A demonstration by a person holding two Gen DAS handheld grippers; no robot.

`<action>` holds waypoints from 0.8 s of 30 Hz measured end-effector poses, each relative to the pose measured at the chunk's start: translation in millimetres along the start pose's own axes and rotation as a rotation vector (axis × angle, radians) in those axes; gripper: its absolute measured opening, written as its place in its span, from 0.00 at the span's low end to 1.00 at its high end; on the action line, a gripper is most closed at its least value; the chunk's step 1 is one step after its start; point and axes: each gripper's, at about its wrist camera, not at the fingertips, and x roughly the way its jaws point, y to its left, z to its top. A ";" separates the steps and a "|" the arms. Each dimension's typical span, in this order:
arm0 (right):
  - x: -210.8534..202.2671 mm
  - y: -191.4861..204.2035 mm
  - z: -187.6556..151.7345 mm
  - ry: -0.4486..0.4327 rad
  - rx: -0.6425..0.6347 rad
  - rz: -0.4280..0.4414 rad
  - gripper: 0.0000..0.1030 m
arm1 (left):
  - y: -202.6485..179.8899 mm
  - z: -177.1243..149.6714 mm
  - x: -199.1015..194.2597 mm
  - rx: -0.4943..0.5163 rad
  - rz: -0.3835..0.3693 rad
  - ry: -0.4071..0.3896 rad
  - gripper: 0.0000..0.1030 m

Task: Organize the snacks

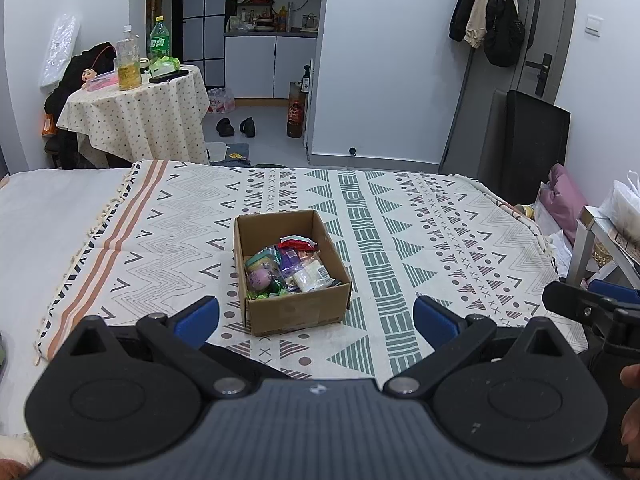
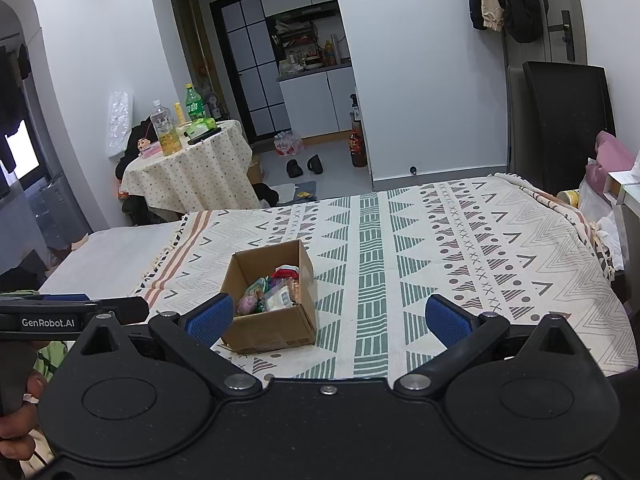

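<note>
On the left, the left gripper [image 1: 316, 314] is held low and level over the near edge of the patterned cloth [image 1: 400, 216], its blue-padded fingers [image 1: 198, 318] spread wide apart with nothing between them. Straight ahead of it, a little beyond the fingertips, the open cardboard box [image 1: 294, 308] sits on the cloth with the snack packets [image 1: 288, 270] piled inside. To the right, the right gripper [image 2: 340, 316] is likewise level and empty, jaws wide apart; in its view the box lies toward its left finger. A hand [image 2: 18, 420] grips the left tool's handle
</note>
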 end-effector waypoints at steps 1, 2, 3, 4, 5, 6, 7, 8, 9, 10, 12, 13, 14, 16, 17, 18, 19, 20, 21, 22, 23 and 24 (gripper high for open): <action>-0.5 0.5 0.0 0.000 0.000 0.000 1.00 | 1.0 0.0 -1.2 0.000 0.000 0.000 1.00; -0.5 0.6 0.0 0.000 -0.001 0.001 1.00 | 1.8 -0.2 -2.4 0.000 0.000 0.000 1.00; -0.5 0.5 0.0 -0.001 -0.001 0.001 1.00 | 1.7 -0.2 -2.3 -0.001 0.001 0.000 1.00; -0.4 0.5 0.0 0.000 -0.001 0.000 1.00 | 1.9 -0.2 -2.4 -0.001 0.000 0.000 1.00; -0.5 0.5 -0.1 0.000 -0.001 0.000 1.00 | 1.6 -0.3 -2.2 -0.001 0.000 0.000 1.00; -0.5 0.5 -0.2 0.000 0.000 0.000 1.00 | 2.3 -0.1 -2.8 -0.001 0.000 0.000 1.00; -0.4 0.5 -0.2 0.000 0.000 0.001 1.00 | 1.7 -0.3 -2.3 0.000 0.000 0.000 1.00; -0.5 0.6 -0.2 0.000 0.000 0.001 1.00 | 1.5 -0.3 -2.1 0.001 0.000 0.000 1.00; -0.5 0.6 -0.2 0.000 -0.001 0.000 1.00 | 1.4 -0.4 -2.1 0.000 0.000 0.000 1.00; -0.5 0.5 -0.3 0.000 -0.001 0.000 1.00 | 2.6 -0.1 -2.8 0.001 0.000 0.000 1.00; -0.6 0.8 -0.3 0.000 -0.001 0.000 1.00 | 1.2 -0.5 -2.0 0.000 0.000 0.000 1.00; -0.4 0.5 -0.3 0.000 0.000 0.000 1.00 | 2.3 -0.2 -2.7 0.000 0.000 0.001 1.00; -0.5 0.6 -0.4 0.000 0.000 0.000 1.00 | 1.2 -0.5 -2.1 0.000 0.000 0.001 1.00; -0.4 0.5 -0.4 0.000 0.000 0.000 1.00 | 1.2 -0.4 -2.2 0.001 0.001 0.000 1.00; -0.4 0.6 -0.4 0.000 0.000 0.000 1.00 | 1.0 -0.5 -2.1 0.000 0.000 0.000 1.00; -0.6 0.8 -0.4 0.000 -0.001 0.001 1.00 | 1.8 -0.3 -2.7 0.001 -0.001 0.000 1.00; -0.3 0.4 -0.4 0.000 -0.001 0.001 1.00 | 1.4 -1.0 -2.9 0.001 -0.002 0.000 1.00; -0.3 0.4 -0.4 0.000 -0.001 0.000 1.00 | 1.2 -1.8 -4.0 0.003 -0.003 -0.001 1.00; -0.3 0.4 -0.4 0.001 -0.001 0.000 1.00 | 0.8 -2.7 -4.7 0.006 -0.003 -0.002 1.00; -0.3 0.4 -0.4 0.001 0.000 0.000 1.00 | 0.8 -3.2 -5.4 0.007 -0.002 -0.002 1.00; -0.4 0.7 -1.0 0.002 -0.001 0.000 1.00 | 0.2 -4.0 -5.7 0.008 -0.002 -0.001 1.00; -0.4 0.7 -0.9 0.002 0.000 0.000 1.00 | 0.7 -4.1 -6.2 0.007 -0.002 -0.001 1.00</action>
